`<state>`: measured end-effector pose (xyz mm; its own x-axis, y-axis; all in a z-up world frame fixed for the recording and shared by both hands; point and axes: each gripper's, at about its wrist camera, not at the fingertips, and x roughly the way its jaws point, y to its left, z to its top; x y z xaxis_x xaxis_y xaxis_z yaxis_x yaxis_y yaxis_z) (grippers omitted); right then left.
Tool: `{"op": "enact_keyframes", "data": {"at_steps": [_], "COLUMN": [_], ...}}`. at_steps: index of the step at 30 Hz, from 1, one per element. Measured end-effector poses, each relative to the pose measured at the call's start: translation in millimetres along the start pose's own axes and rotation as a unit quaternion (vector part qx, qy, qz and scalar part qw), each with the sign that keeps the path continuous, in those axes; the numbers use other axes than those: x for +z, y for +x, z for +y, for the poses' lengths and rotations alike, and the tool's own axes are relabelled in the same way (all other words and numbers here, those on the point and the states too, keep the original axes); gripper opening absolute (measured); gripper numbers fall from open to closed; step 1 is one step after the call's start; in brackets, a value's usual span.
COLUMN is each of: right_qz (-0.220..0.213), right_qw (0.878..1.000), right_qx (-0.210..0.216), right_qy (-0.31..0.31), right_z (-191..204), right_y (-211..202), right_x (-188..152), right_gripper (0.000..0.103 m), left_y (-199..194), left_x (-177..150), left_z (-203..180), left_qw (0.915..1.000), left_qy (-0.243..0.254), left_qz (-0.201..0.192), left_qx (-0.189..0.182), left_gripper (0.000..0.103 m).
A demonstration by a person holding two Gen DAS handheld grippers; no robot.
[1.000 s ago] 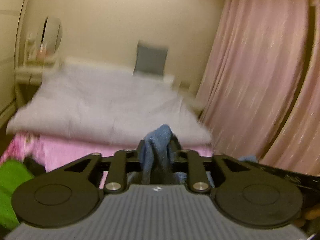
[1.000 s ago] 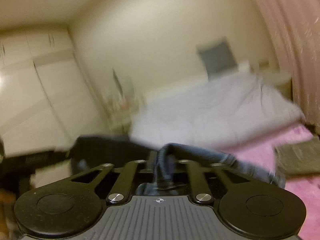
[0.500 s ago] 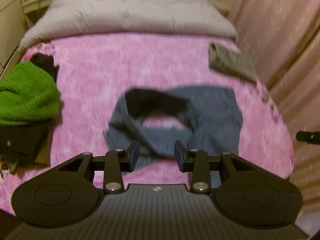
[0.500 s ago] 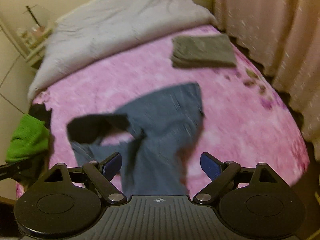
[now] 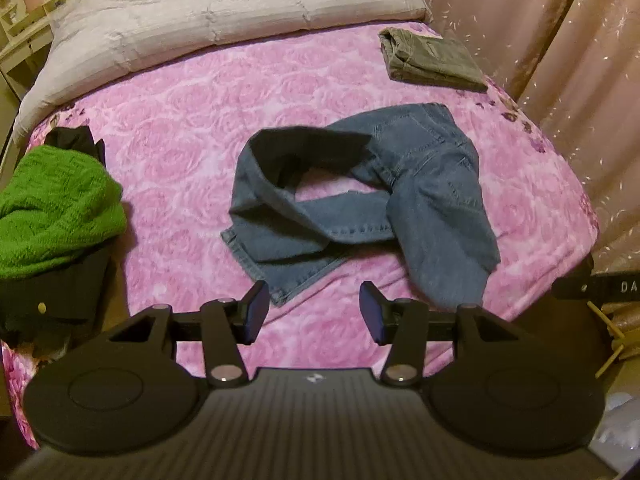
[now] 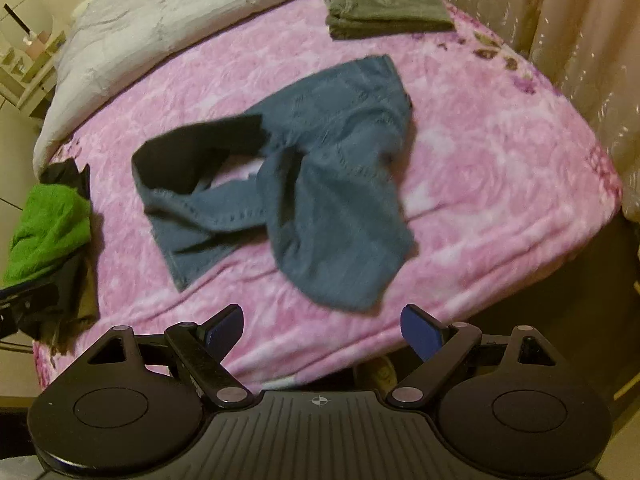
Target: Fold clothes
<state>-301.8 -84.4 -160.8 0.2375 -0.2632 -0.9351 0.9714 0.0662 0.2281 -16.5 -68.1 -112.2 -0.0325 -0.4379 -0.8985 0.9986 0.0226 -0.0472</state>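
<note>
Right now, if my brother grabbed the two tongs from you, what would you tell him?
Left tongs: open, holding nothing, hovering over the near edge of the pink blanket.
Right tongs: open wider, holding nothing, also over the near edge.
Jeans: lying crumpled in the middle of the bed, legs twisted and crossing, one part showing dark inside. Not folded yet.
Olive garment: already folded, at the far right corner.
Green knit: in a heap on dark clothes at the left edge, not folded.
Left to do: probably straighten the jeans flat, fold them, then do the left pile.
</note>
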Motion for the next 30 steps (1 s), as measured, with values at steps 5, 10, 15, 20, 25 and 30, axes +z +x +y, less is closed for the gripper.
{"op": "enact_keyframes", "data": {"at_steps": [5, 10, 15, 20, 25, 30], "right_qz": [0.011, 0.011, 0.018, 0.032, 0.041, 0.057], "right_qw": [0.999, 1.0, 1.0, 0.999, 0.997, 0.993], "right_qx": [-0.011, -0.017, -0.021, -0.021, -0.03, -0.046], "right_qy": [0.028, 0.008, -0.009, -0.029, -0.058, -0.094], "right_z": [5, 11, 6, -21, -57, -96], "right_y": [7, 16, 29, 47, 63, 89], "right_x": [-9, 3, 24, 68, 120, 175], "right_gripper": [0.088, 0.088, 0.088, 0.088, 0.088, 0.088], "left_y": [1, 3, 17, 43, 70, 91], "left_x": [-10, -5, 11, 39, 66, 87], "left_z": [17, 22, 15, 2, -6, 1], "left_qw": [0.9998, 0.9997, 0.9991, 0.9969, 0.9913, 0.9809], "left_qy": [-0.007, -0.017, -0.034, -0.063, -0.108, -0.165], "left_qz": [0.014, 0.011, 0.013, 0.019, 0.026, 0.025], "left_qx": [0.007, 0.015, 0.023, 0.043, 0.071, 0.1], "left_gripper": [0.046, 0.049, 0.05, 0.053, 0.058, 0.059]}}
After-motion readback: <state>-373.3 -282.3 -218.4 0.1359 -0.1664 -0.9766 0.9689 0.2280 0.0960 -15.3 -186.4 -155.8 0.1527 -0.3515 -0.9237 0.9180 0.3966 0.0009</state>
